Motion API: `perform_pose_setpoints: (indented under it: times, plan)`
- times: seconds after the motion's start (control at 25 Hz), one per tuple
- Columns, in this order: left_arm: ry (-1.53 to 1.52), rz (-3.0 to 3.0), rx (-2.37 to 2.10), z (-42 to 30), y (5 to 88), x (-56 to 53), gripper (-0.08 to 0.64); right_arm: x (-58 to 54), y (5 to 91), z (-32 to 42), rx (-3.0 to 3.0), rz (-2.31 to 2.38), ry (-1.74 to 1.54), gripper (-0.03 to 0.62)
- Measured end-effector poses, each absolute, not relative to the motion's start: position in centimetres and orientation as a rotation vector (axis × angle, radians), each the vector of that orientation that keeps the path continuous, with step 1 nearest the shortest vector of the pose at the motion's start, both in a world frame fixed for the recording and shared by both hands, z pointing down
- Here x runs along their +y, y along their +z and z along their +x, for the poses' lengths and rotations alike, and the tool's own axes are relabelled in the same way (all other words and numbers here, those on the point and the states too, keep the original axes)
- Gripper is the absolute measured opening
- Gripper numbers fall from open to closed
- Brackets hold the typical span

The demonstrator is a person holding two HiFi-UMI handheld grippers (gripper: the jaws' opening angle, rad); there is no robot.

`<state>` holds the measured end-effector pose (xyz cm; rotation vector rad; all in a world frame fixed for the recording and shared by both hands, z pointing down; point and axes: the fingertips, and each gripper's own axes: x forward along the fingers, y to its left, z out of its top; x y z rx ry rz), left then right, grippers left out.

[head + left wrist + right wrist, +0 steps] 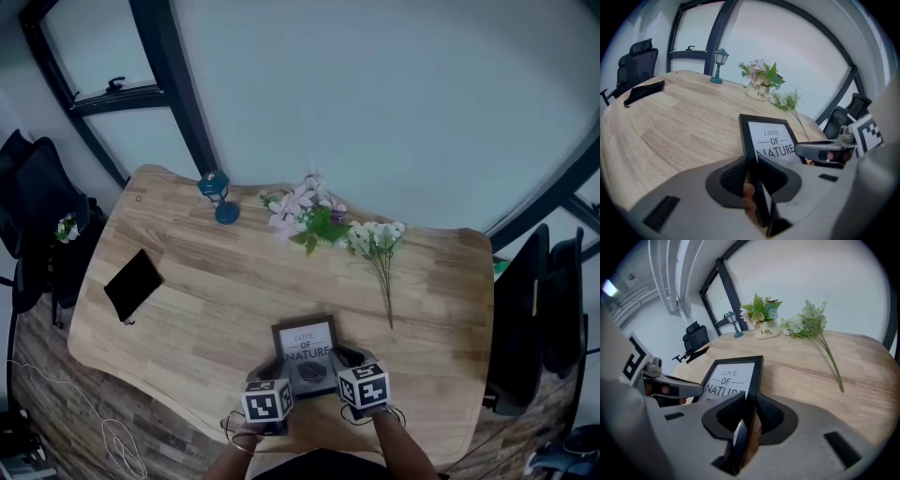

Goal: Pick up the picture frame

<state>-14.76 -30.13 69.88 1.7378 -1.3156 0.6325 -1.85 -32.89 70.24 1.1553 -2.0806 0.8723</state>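
My left gripper [751, 165] has its jaws clenched on the left edge of the picture frame [772, 138]; my right gripper [750, 404] has its jaws grasping the right edge; the frame is between them, near the worktop's [206, 281] near edge, print side up.

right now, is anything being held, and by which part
The picture frame, by both grippers: the left gripper is clamped on its left edge and the right gripper on its right edge, both near the bottom corners.

"LOVE OF NATURE" — picture frame [771, 140]; "Life" — pot [758, 92].
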Motion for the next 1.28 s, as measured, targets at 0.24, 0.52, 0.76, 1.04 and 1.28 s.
perform_pose_setpoints:
  times: [0.24,0.52,0.76,1.04,1.28]
  plan:
    - [0.62,1.769,-1.338,-14.7,68.5,-29.7,0.071,-32.6,69.1,-1.8,-2.113,1.164,0.861,0.075]
    - [0.594,1.791,-1.379,-14.8,66.6,-29.4,0.071,-32.5,67.5,-1.9,-2.153,1.173,0.838,0.074]
    - [0.56,1.805,-1.412,-14.7,64.9,-29.3,0.071,-32.6,66.0,-1.8,-2.188,1.186,0.821,0.074]
    - [0.559,1.869,-1.443,-14.1,62.8,-29.0,0.071,-32.2,64.0,-1.3,-2.231,1.218,0.801,0.074]
    - [0.542,1.906,-1.453,-13.2,61.0,-28.5,0.071,-31.6,62.2,-0.4,-2.256,1.252,0.786,0.074]
